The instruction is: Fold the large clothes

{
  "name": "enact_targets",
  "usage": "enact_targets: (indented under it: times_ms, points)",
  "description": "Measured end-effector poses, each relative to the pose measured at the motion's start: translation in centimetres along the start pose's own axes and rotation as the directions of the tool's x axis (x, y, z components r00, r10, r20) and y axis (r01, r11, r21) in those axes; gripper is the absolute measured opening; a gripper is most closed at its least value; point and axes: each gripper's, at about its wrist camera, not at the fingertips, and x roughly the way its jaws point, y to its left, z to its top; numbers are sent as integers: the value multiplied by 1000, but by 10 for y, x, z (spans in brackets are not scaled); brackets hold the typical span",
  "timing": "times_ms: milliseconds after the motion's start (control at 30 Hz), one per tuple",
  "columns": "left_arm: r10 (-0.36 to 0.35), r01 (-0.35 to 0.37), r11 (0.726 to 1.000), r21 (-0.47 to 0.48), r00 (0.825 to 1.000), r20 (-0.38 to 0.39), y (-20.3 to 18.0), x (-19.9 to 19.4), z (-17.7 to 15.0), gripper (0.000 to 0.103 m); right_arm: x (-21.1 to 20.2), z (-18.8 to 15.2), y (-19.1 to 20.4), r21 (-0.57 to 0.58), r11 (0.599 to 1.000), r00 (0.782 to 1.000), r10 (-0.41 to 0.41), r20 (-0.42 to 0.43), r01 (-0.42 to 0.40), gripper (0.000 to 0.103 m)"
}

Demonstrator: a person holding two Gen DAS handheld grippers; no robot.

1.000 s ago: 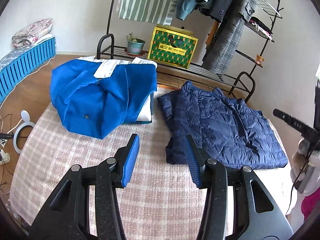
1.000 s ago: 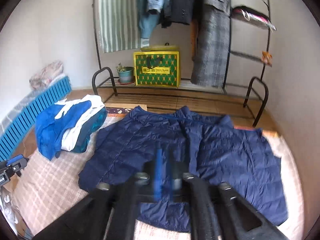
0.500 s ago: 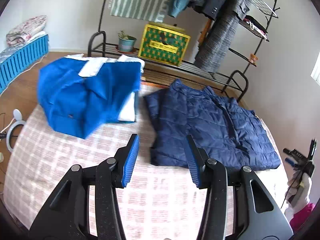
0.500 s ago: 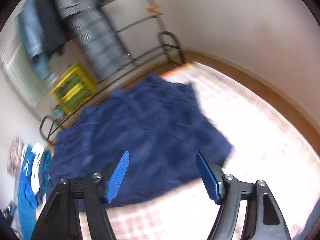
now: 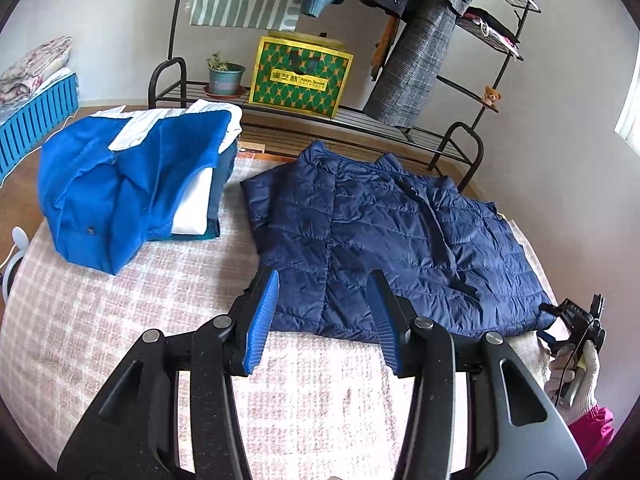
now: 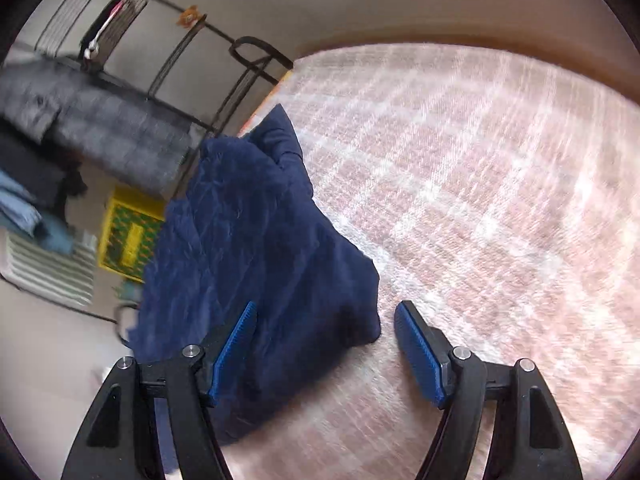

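a home bedroom: clothes rack (image 5: 432,60) of hung coats, plaid bed cover (image 5: 120,320), folded bedding (image 5: 32,68)

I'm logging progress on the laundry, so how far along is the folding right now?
Done: a bright blue and white garment sits folded in a pile at the back left of the pink checked blanket. In hand: nothing yet; the left gripper and right gripper are both open at the near edge of the navy quilted puffer jacket. Left: that jacket lies spread flat, unfolded.
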Motion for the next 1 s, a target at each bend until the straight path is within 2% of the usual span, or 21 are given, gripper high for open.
enact_targets:
  times_ms: [67,133,200,300,400,533,733,1000]
  points:
    - [4,-4,1000,7,1000,-5,-3,4,-1,47,6,9,-2,33,999,999,35,-3,-35,75]
    - [10,-10,1000,17,1000,-9,-5,8,-1,47,14,17,1,39,998,999,51,-13,-50,64]
    - [19,-19,1000,21,1000,-15,-4,12,-2,47,22,20,10,4,999,998,37,-42,-37,32]
    - [24,-24,1000,5,999,-23,0,15,0,47,18,18,35,-116,993,1000,-28,-7,27,16]
    - [29,-29,1000,-5,999,-14,5,13,1,47,6,13,67,-251,962,994,-93,54,104,12]
    - [33,-33,999,-11,999,2,11,8,4,47,-9,3,119,-393,908,987,-112,114,148,11]
    - [38,-36,998,-51,999,36,29,-8,11,47,-25,-28,194,-566,810,986,-90,140,154,10]
    - [54,-41,987,-155,995,86,68,-30,22,47,-25,-88,288,-717,690,993,-28,111,100,10]
